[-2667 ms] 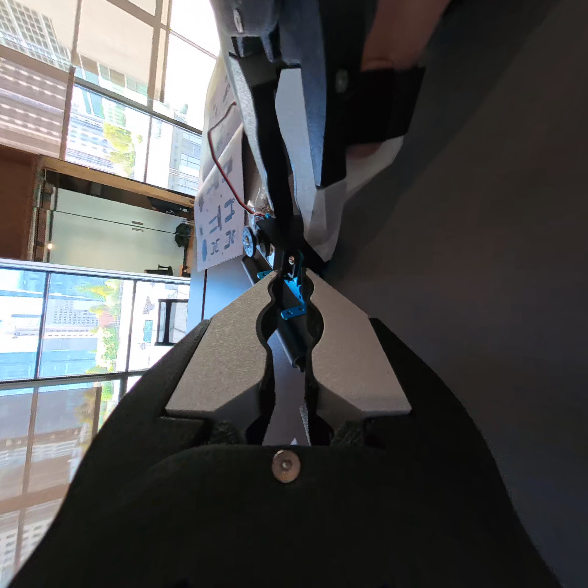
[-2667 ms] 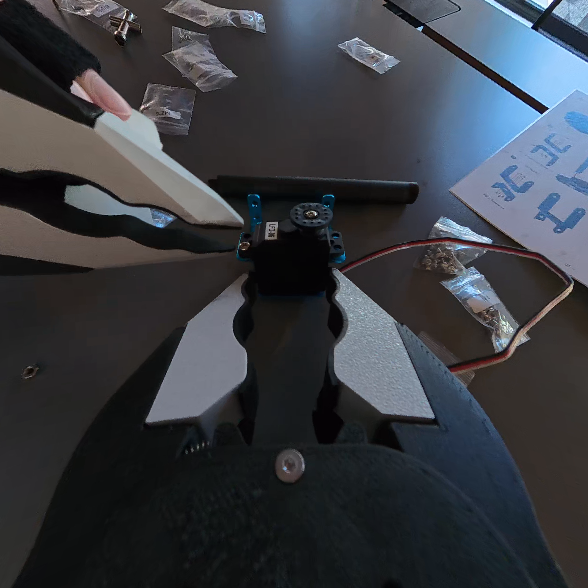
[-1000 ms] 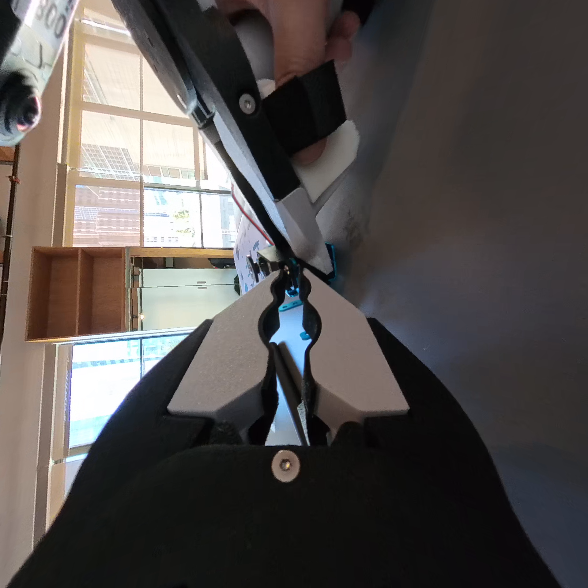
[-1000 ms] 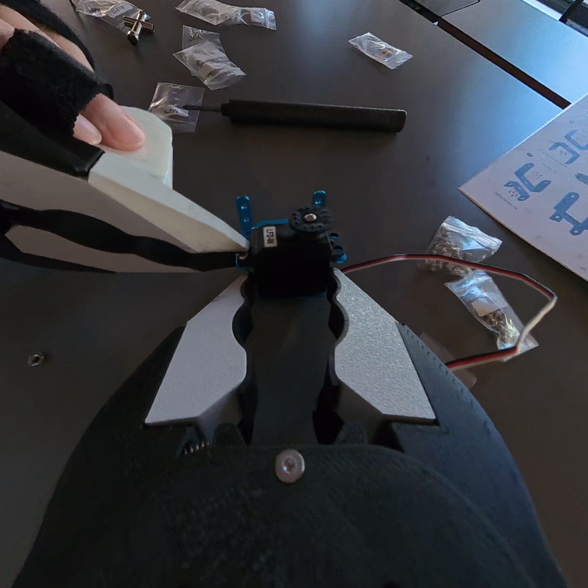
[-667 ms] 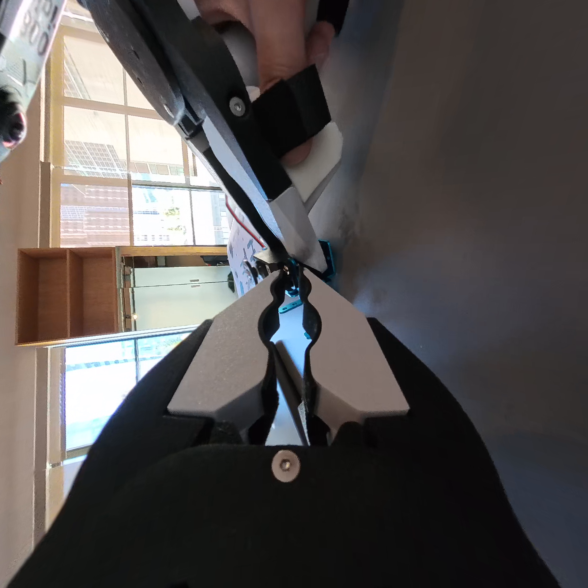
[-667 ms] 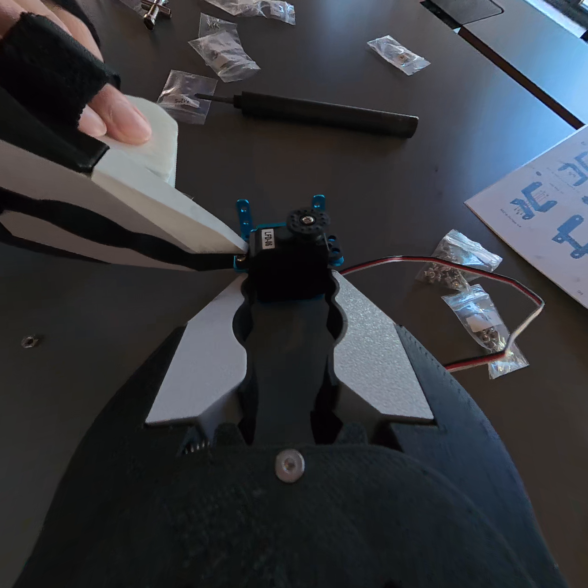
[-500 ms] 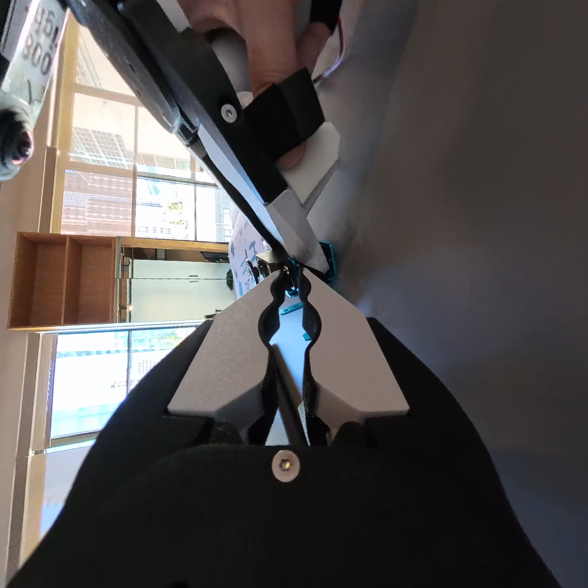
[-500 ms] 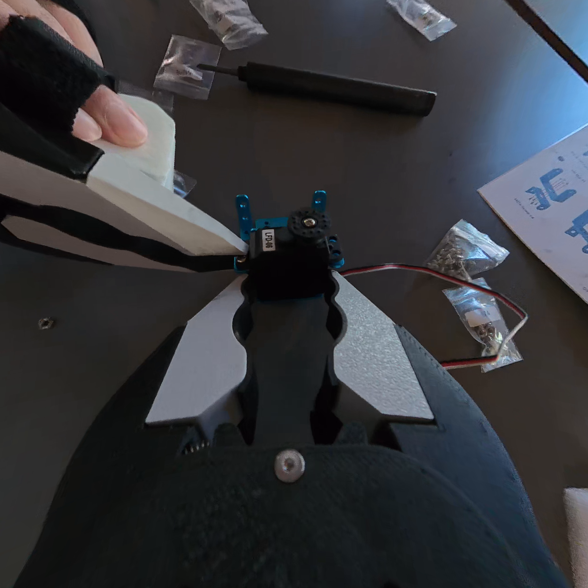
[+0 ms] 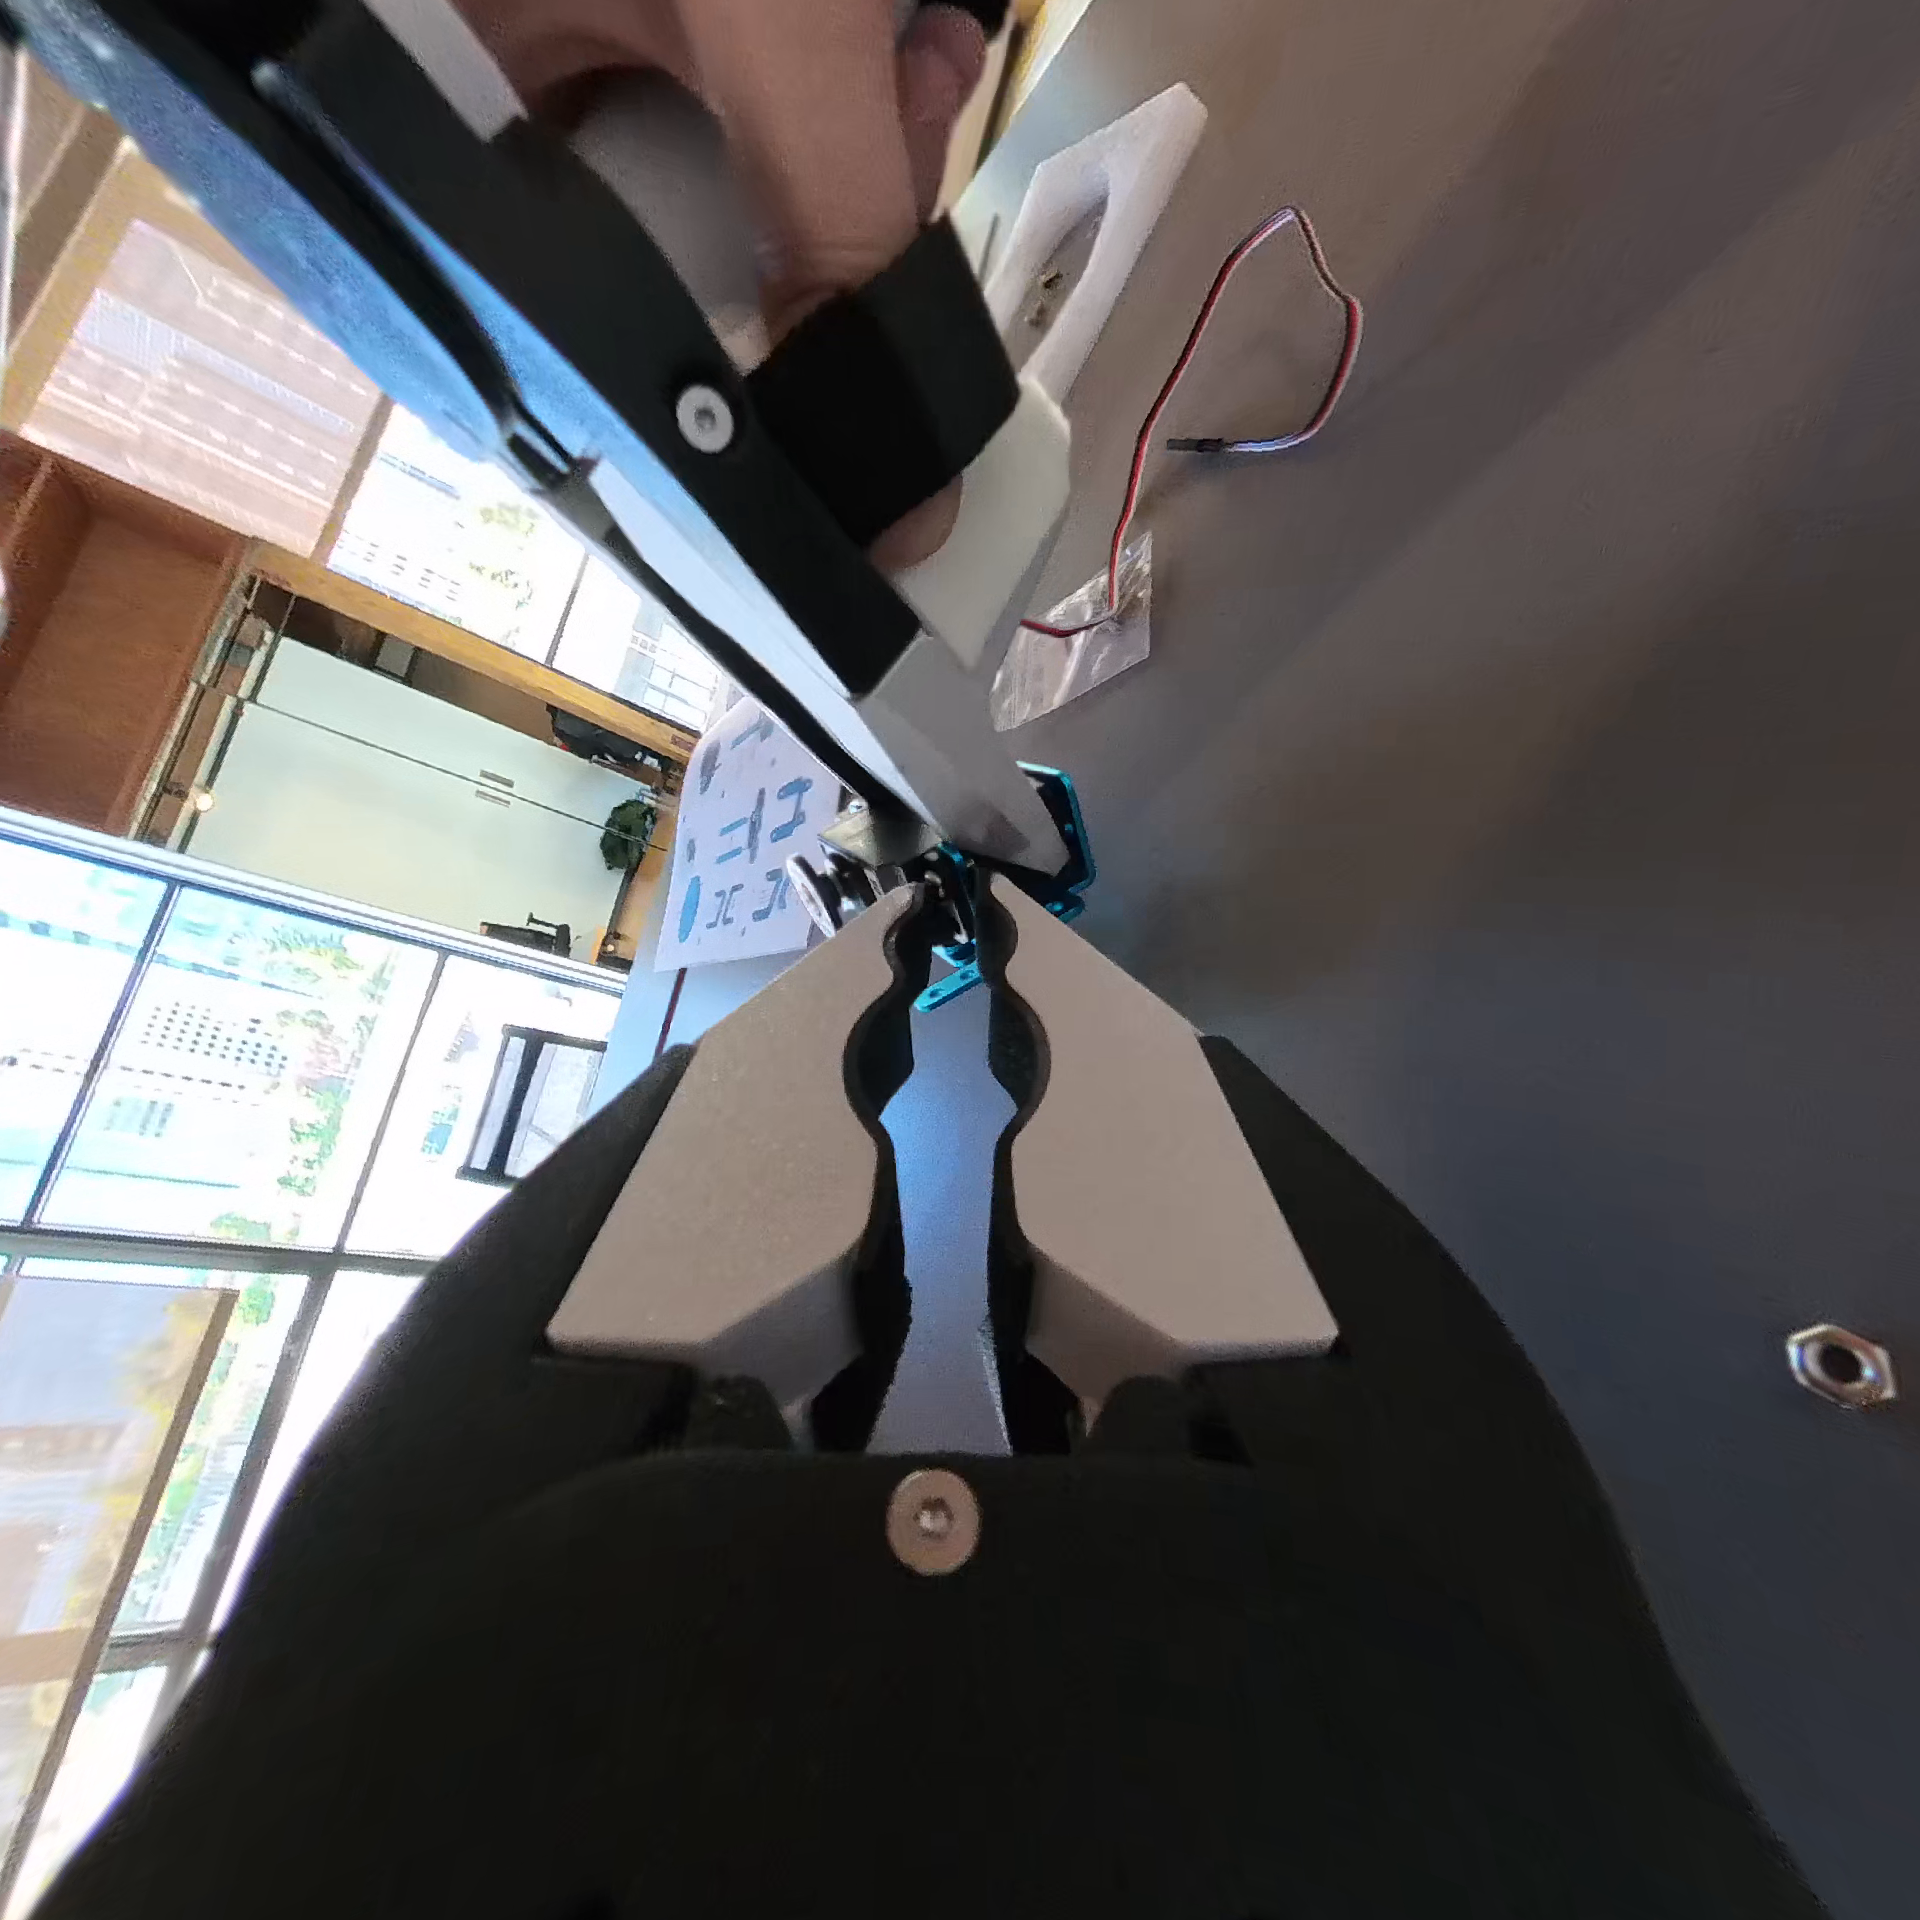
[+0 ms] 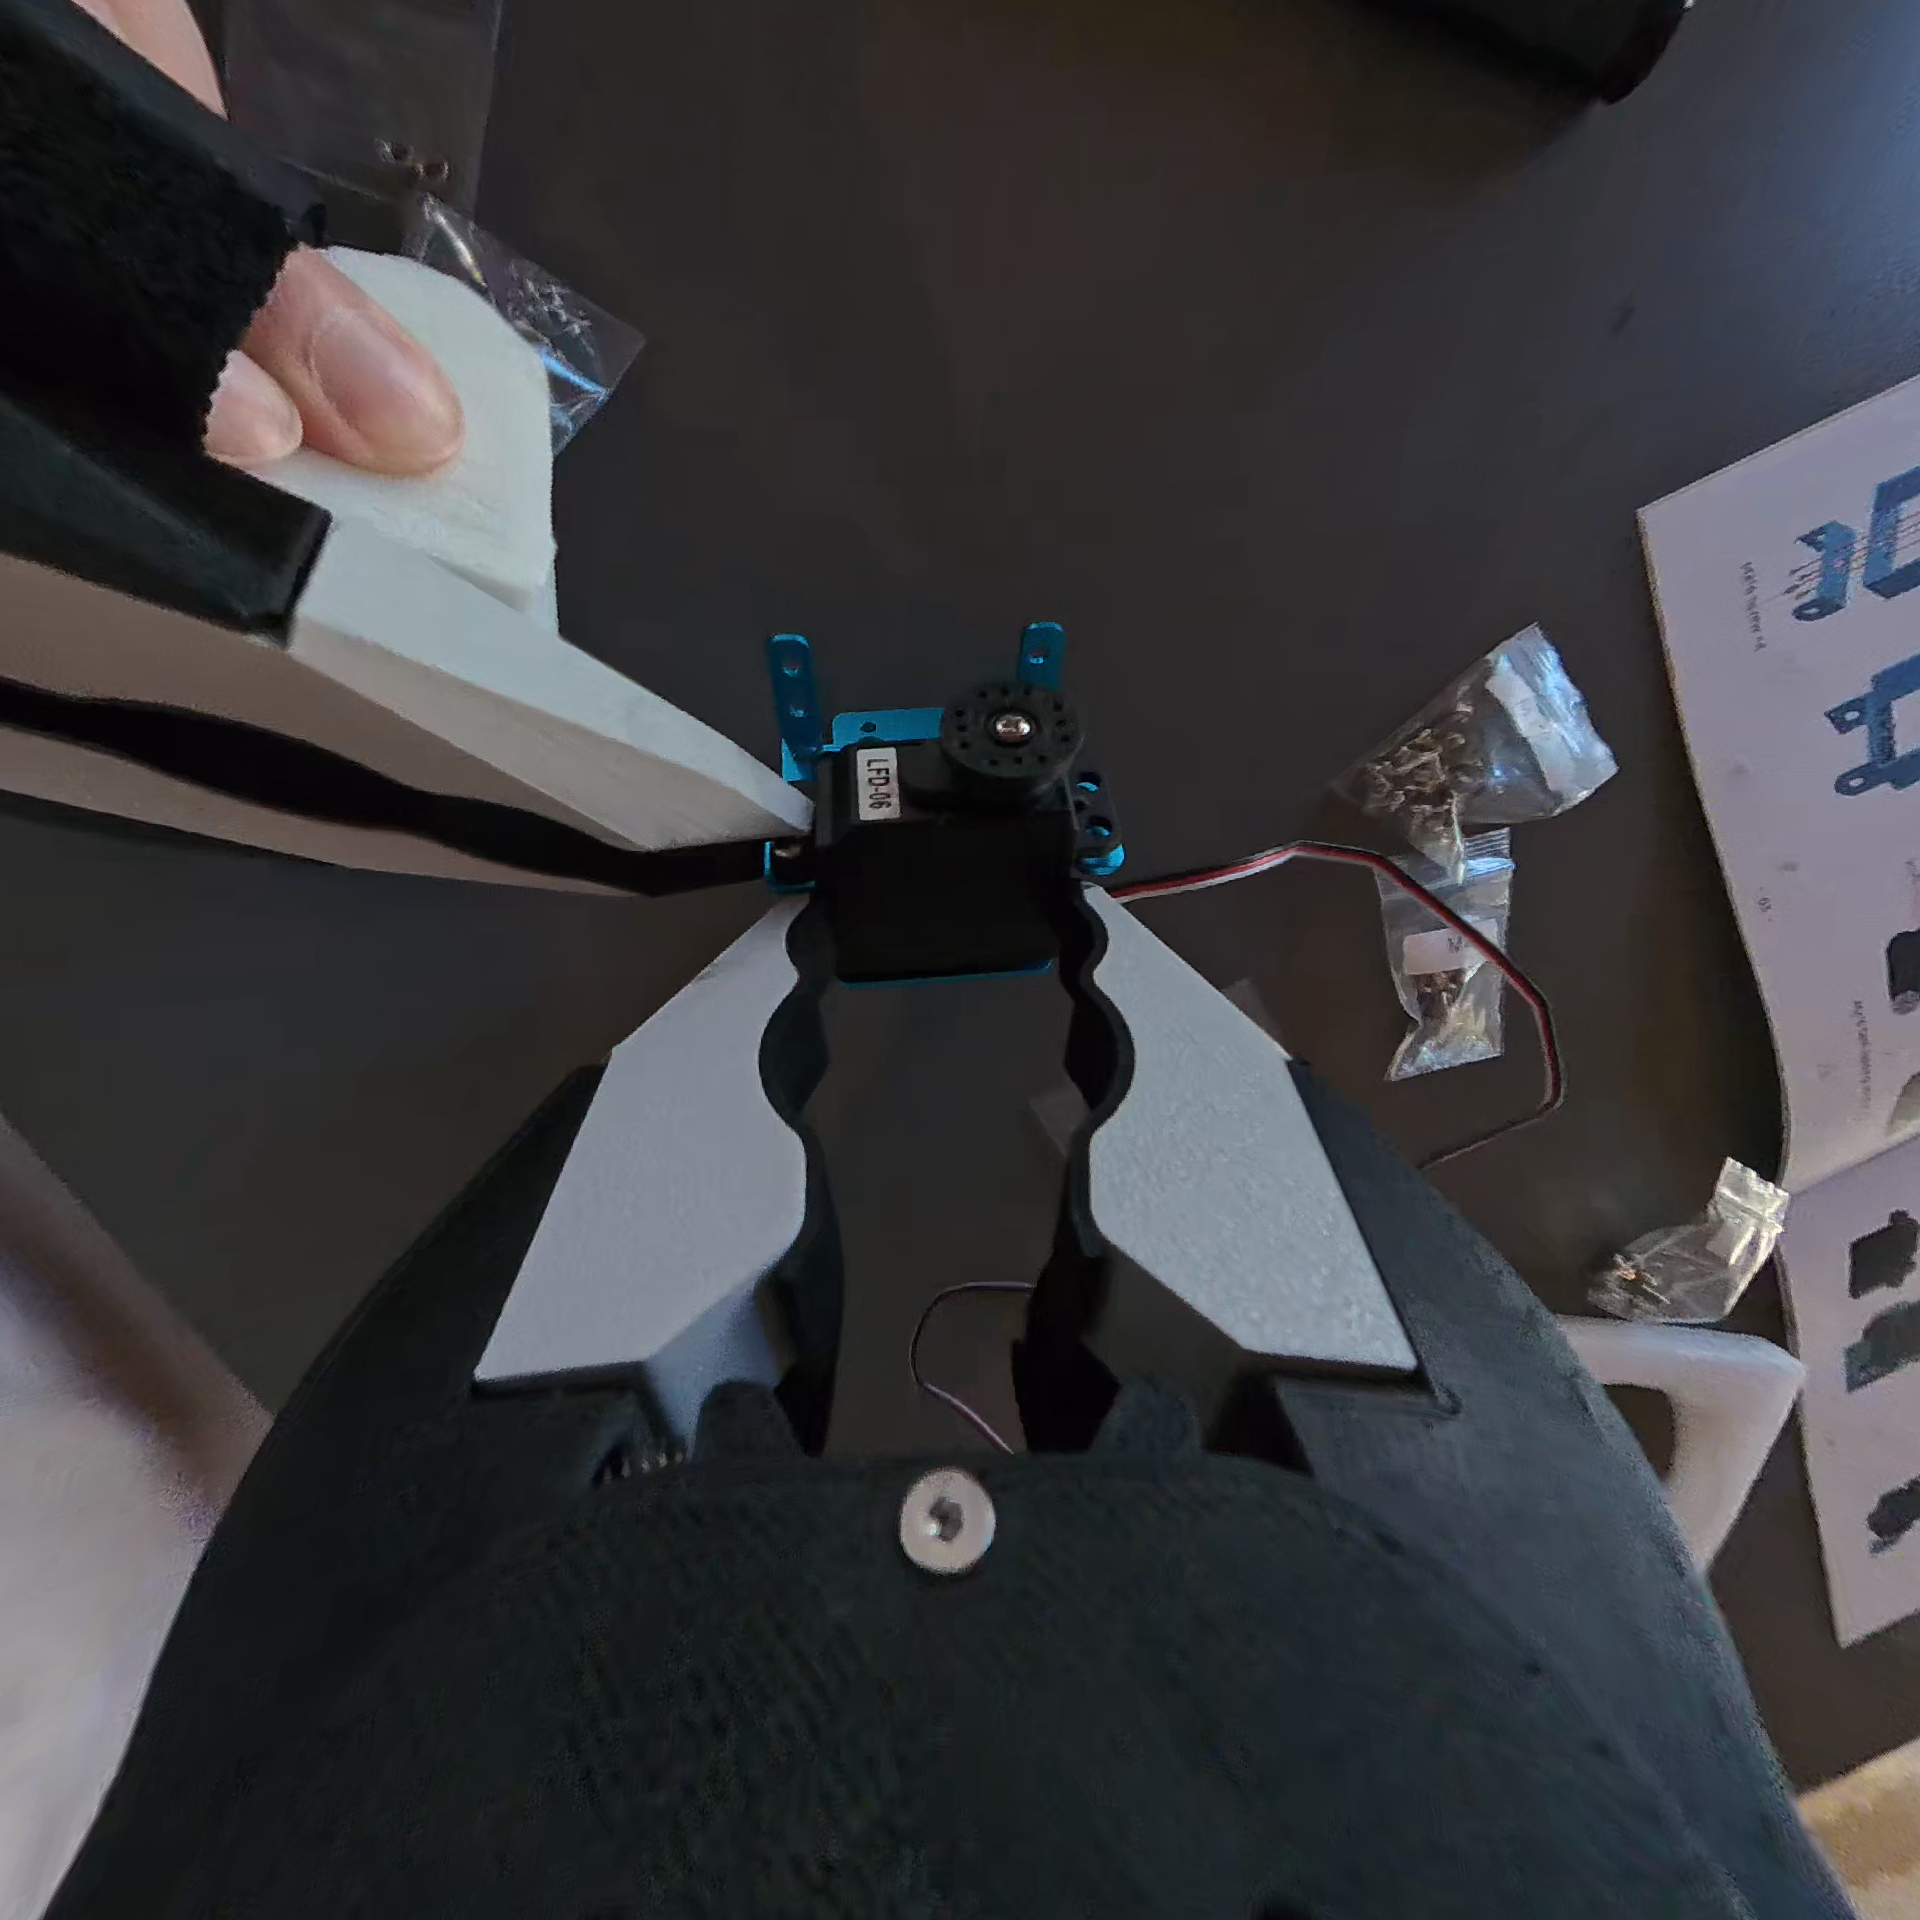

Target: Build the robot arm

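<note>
My right gripper (image 10: 940, 909) is shut on a black servo (image 10: 935, 862) that sits in a blue metal bracket (image 10: 795, 686), held above the dark table (image 10: 1143, 364). My left gripper (image 9: 951, 902) comes in from the left in the right wrist view (image 10: 774, 842). It is shut on the bracket's left flange (image 9: 1065, 831) at a small screw. The servo's red, white and black lead (image 10: 1455, 894) trails to the right. The right gripper (image 9: 935, 821) and the hand holding it fill the upper left of the left wrist view.
Several small clear bags of screws (image 10: 1475, 769) lie to the right, and one (image 10: 530, 301) lies to the left. A printed sheet with blue drawings (image 10: 1787, 727) and a white moulded part (image 10: 1704, 1392) lie at the right edge. A loose nut (image 9: 1841, 1369) lies on the table. Only a small space, under 4 cm, lies between the two pairs of fingers.
Both grippers have kept their hold and moved together with the servo. The right wrist view now looks more steeply down, and the black screwdriver has slid to the top edge.
</note>
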Available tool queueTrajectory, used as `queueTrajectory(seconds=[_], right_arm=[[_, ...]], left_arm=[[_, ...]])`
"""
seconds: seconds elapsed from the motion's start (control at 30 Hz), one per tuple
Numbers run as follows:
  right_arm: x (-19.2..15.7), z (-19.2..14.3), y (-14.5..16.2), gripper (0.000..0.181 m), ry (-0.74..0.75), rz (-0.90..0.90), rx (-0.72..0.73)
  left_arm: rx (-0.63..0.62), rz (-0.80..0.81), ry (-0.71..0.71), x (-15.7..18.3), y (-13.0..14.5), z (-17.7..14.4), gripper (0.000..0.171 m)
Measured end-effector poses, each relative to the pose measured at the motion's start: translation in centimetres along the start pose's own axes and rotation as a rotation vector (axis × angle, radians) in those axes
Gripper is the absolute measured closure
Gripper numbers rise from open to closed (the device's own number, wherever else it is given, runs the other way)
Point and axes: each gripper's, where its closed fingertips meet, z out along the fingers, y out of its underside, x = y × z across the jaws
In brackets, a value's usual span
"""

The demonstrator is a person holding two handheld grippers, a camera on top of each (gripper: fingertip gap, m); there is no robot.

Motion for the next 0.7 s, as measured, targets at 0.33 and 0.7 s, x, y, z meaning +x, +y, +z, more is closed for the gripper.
queueTrajectory(seconds=[0.33, 0.7], right_arm=[[-0.1, -0.3, -1.7, 0.137, -0.036, -0.097, -0.369], [-0.2, 0.0, -3.0, 0.137, -0.064, -0.143, -0.529]], left_arm=[[-0.013, -0.222, -0.023, -1.2, 1.6, -1.1, 0.164], [-0.011, -0.300, -0.028, -1.7, 2.8, -1.6, 0.164]])
